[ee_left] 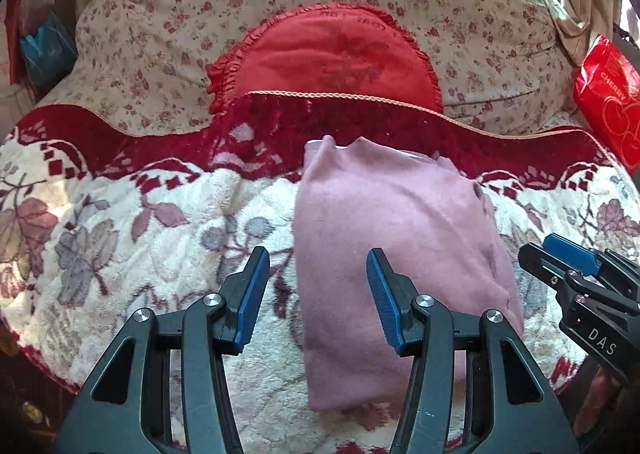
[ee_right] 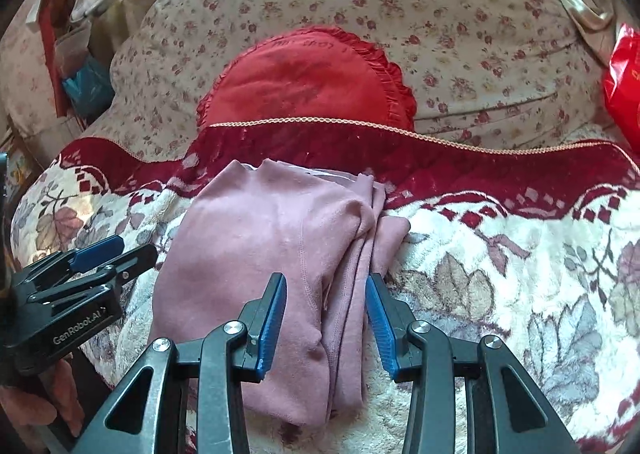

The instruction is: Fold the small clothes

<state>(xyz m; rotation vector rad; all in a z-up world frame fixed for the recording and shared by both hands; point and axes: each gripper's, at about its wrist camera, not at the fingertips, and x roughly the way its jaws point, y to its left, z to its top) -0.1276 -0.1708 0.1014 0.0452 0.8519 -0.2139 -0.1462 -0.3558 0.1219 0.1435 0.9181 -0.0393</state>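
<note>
Pink garment [ee_left: 400, 222] lies folded on the floral blanket [ee_left: 132, 222], top end near its dark-red far border, w/ red cushion [ee_left: 324, 58] beyond. Left gripper [ee_left: 318, 262] & right gripper [ee_right: 326, 286] hover above it, both approx half open, nothing gripped.

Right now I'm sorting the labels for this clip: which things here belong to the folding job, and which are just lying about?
Belongs to the job:
- pink garment, folded lengthwise on the blanket
- left gripper, open
- right gripper, open

Just lying about:
- red frilled cushion
- floral blanket
- flowered quilt
- red cherry bag
</note>
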